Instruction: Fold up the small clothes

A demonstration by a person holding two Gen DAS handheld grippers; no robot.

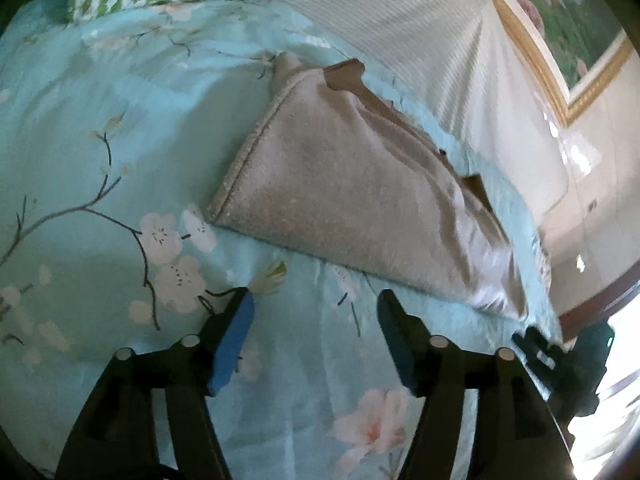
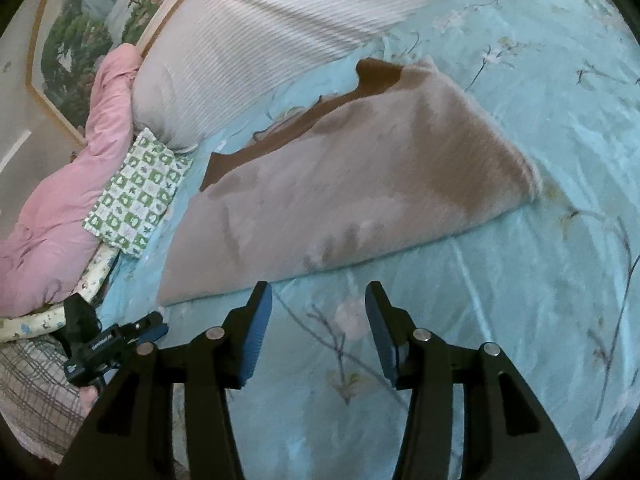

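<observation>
The beige cloth (image 1: 352, 184) lies folded over on my blue flowered bedsheet (image 1: 100, 128), darker brown underside peeking out along its far edge. Both grippers hang just short of its near edge, not touching it: left gripper (image 1: 316, 312) spread wide and empty, right gripper (image 2: 319, 300) same deal. Beyond the cloth there's a white ribbed pillow (image 2: 260, 32), plus a green checked pillow (image 2: 136, 196) beside it.

Beige cloth (image 2: 348, 184), brown underside. Light blue sheet (image 1: 100, 128), pink-white blossoms. Green-white checked pillow (image 2: 138, 200). Pink quilt (image 2: 60, 208). White ribbed blanket (image 2: 288, 20). Blue gripper pads (image 2: 254, 336).
</observation>
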